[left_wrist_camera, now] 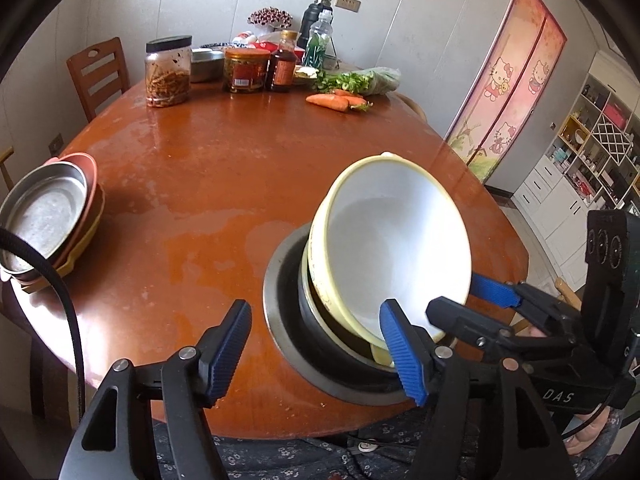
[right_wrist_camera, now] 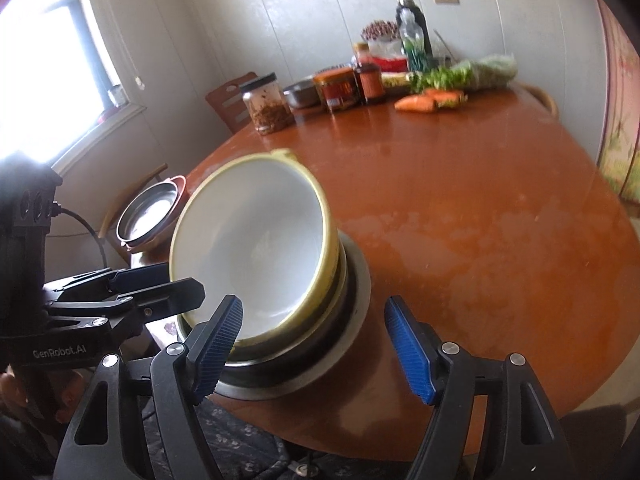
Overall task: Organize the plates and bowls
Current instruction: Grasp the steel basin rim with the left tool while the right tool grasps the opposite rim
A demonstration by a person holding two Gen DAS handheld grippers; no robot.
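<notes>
A yellow bowl with a white inside (left_wrist_camera: 392,248) leans tilted on a stack of bowls that stands on a steel plate (left_wrist_camera: 280,312) near the table's front edge. It also shows in the right wrist view (right_wrist_camera: 252,248), on the same steel plate (right_wrist_camera: 356,292). My left gripper (left_wrist_camera: 320,356) is open, its right finger (left_wrist_camera: 400,356) at the bowl's lower rim. My right gripper (right_wrist_camera: 316,352) is open, its left finger (right_wrist_camera: 216,348) by the rim. In the left wrist view the right gripper (left_wrist_camera: 472,296) straddles the bowl's right rim.
A stack of plates with a steel one on top (left_wrist_camera: 44,216) sits at the table's left edge. Jars (left_wrist_camera: 168,72), bottles, a steel basin, carrots (left_wrist_camera: 332,101) and greens crowd the far side. A wooden chair (left_wrist_camera: 98,72) stands behind.
</notes>
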